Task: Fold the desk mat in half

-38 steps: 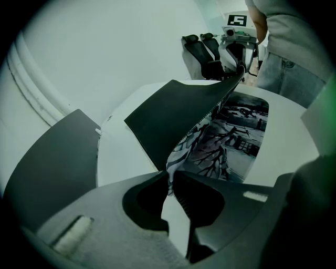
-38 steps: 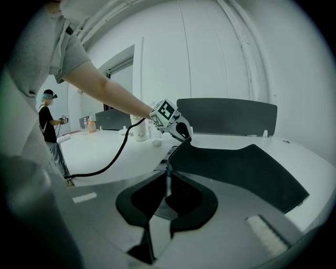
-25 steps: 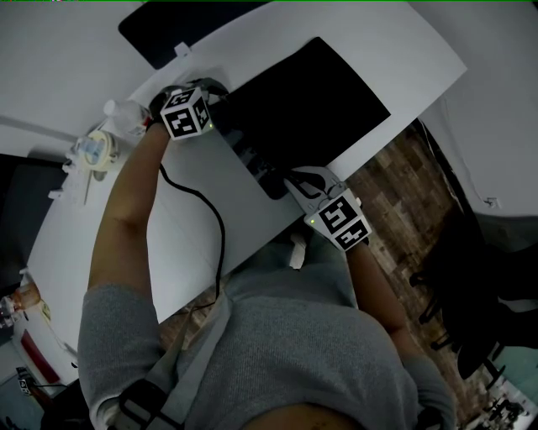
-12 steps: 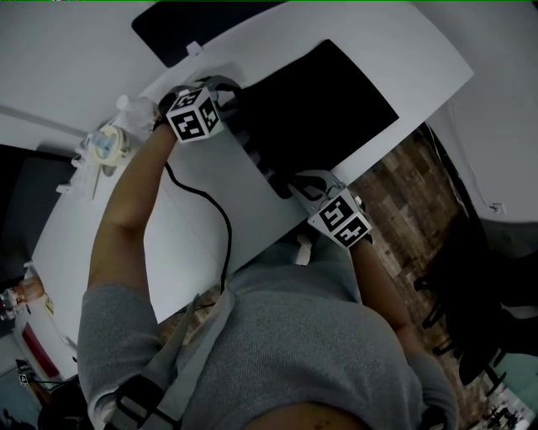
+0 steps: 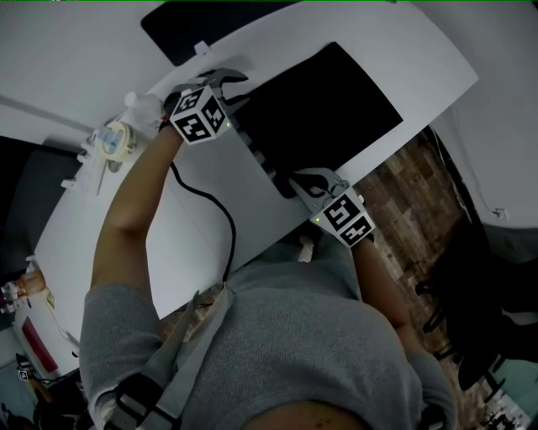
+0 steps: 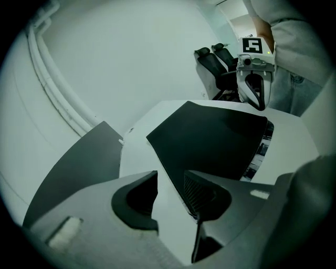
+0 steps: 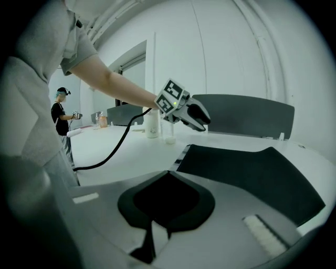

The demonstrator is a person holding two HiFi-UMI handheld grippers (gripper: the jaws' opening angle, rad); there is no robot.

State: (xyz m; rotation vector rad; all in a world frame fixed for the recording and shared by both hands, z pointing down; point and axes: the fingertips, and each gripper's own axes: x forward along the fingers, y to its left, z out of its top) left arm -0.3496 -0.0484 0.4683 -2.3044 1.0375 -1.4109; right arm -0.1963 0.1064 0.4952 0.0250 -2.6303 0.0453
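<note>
The black desk mat (image 5: 324, 105) lies flat on the white table (image 5: 210, 193). A thin patterned strip (image 5: 261, 159) shows along its left edge. My left gripper (image 5: 235, 86) hovers at the mat's far left corner. Its jaws are open, and in the left gripper view (image 6: 170, 176) only the table and the mat's edge (image 6: 210, 142) show between them. My right gripper (image 5: 301, 180) is shut, with its tips at the mat's near left corner. In the right gripper view (image 7: 168, 172) I cannot make out anything pinched, and the mat (image 7: 252, 171) spreads out just beyond the tips.
A black divider panel (image 5: 202, 25) stands along the table's far side. A white bottle (image 5: 139, 105) and a tape roll (image 5: 109, 138) sit to the left. A black cable (image 5: 218, 218) trails across the table. Dark chairs (image 5: 471, 277) stand on the right, and a person (image 7: 63, 118) is in the background.
The left gripper's jaws have spread apart at the mat's far corner. The right gripper's jaws have come together at the near corner. Both hands have barely shifted.
</note>
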